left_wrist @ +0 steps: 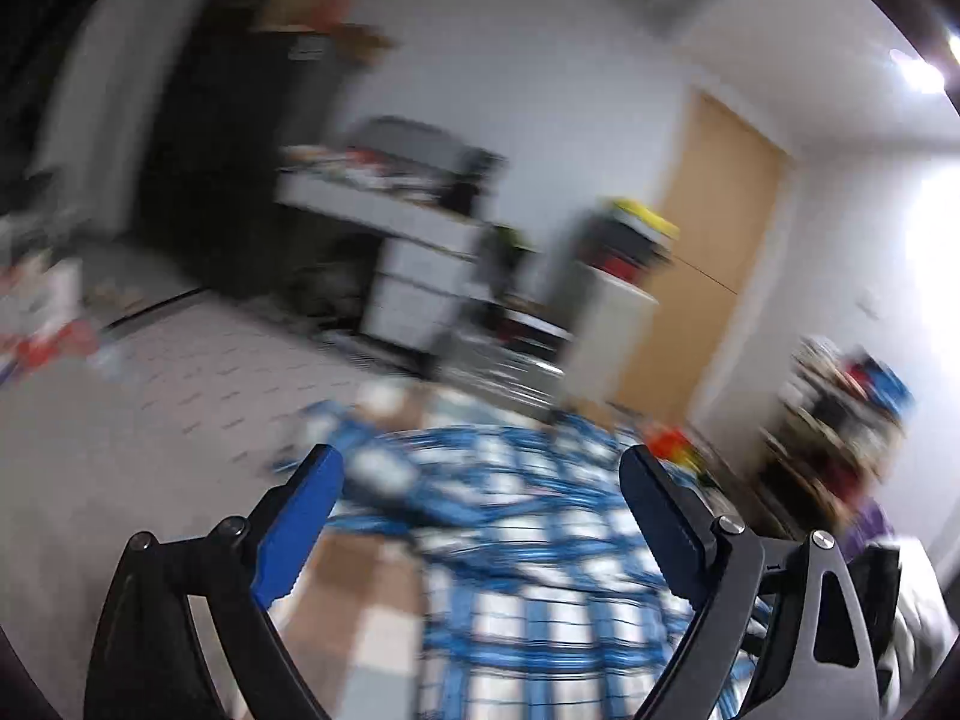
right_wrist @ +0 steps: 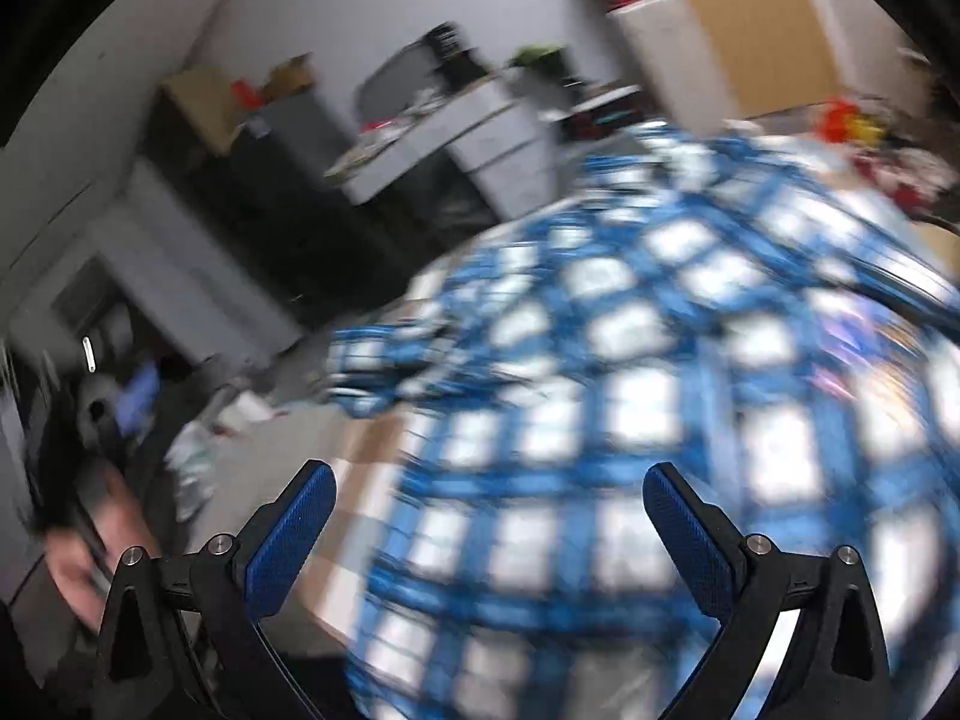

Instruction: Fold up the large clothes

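surface: blue checked shirt spread on brown-and-white top | room: wooden door, white drawers; blurred | left gripper jaws spread, empty | right gripper jaws spread, empty

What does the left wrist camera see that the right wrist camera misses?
Only the left wrist view shows the ceiling light and a cluttered shelf. Only the right shows a person's hand at lower left. Both share the blue plaid garment, the white drawer unit, the wooden door, and an open hand-held gripper.
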The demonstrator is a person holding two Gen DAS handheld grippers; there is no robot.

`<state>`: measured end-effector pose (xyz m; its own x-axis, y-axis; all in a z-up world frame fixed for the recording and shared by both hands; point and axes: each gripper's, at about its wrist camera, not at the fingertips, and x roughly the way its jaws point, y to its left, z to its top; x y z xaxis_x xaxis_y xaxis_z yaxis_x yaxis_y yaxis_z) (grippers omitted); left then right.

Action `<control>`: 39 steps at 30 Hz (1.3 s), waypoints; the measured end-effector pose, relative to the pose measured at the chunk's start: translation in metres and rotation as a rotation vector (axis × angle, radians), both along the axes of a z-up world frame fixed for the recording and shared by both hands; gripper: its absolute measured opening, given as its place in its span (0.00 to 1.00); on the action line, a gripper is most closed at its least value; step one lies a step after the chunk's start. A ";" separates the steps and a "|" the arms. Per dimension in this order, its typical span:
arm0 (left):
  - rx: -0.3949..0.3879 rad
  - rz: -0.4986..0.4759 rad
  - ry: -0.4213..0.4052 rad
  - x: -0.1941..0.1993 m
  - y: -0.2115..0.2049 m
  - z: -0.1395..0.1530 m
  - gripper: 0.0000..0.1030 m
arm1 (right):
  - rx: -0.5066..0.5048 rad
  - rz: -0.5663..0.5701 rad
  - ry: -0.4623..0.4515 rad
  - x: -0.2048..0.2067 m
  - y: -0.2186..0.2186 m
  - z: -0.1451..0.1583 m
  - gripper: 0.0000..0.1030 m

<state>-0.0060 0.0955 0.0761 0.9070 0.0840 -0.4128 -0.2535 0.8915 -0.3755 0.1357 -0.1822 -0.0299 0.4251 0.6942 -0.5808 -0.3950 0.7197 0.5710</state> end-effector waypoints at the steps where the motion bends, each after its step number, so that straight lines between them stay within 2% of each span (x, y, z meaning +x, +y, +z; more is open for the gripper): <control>1: -0.049 0.055 -0.012 -0.012 0.015 -0.011 0.88 | 0.001 0.050 0.002 0.016 0.020 -0.002 1.00; 3: -0.074 0.142 -0.032 -0.026 0.029 -0.028 0.88 | -0.005 0.120 0.036 0.048 0.058 -0.015 1.00; 5: -0.062 0.191 0.001 -0.024 0.034 -0.038 0.88 | -0.023 0.175 0.144 0.086 0.104 -0.040 1.00; 6: -0.087 0.179 0.038 -0.021 0.044 -0.041 0.88 | -0.025 0.179 0.166 0.095 0.115 -0.047 1.00; 9: -0.138 0.201 0.020 -0.019 0.057 -0.041 0.88 | -0.034 0.193 0.245 0.126 0.158 -0.075 0.97; 11: -0.136 0.194 0.020 -0.027 0.059 -0.042 0.88 | -0.046 0.194 0.278 0.141 0.179 -0.087 0.86; 13: -0.159 0.188 0.024 -0.024 0.059 -0.043 0.88 | -0.078 0.185 0.277 0.150 0.198 -0.093 0.81; 15: -0.179 0.168 0.028 -0.023 0.057 -0.046 0.88 | -0.111 0.189 0.275 0.154 0.215 -0.094 0.64; 17: -0.158 0.162 0.037 -0.022 0.050 -0.048 0.88 | -0.163 0.199 0.253 0.154 0.231 -0.092 0.23; 19: -0.141 0.153 0.033 -0.022 0.047 -0.052 0.88 | -0.201 0.206 0.230 0.150 0.238 -0.088 0.04; 21: -0.124 0.145 0.029 -0.024 0.044 -0.054 0.88 | -0.229 0.219 0.193 0.147 0.243 -0.080 0.03; 24: -0.076 0.135 0.035 -0.024 0.039 -0.055 0.88 | -0.182 0.205 0.108 0.142 0.242 -0.051 0.02; 29: -0.054 0.135 0.054 -0.023 0.038 -0.059 0.88 | -0.085 0.156 0.029 0.143 0.218 0.002 0.02; 35: -0.062 0.116 0.077 -0.019 0.039 -0.062 0.88 | 0.059 0.010 -0.009 0.155 0.143 0.077 0.02; 39: -0.001 0.094 0.100 -0.015 0.024 -0.061 0.88 | 0.083 -0.115 -0.061 0.158 0.074 0.117 0.02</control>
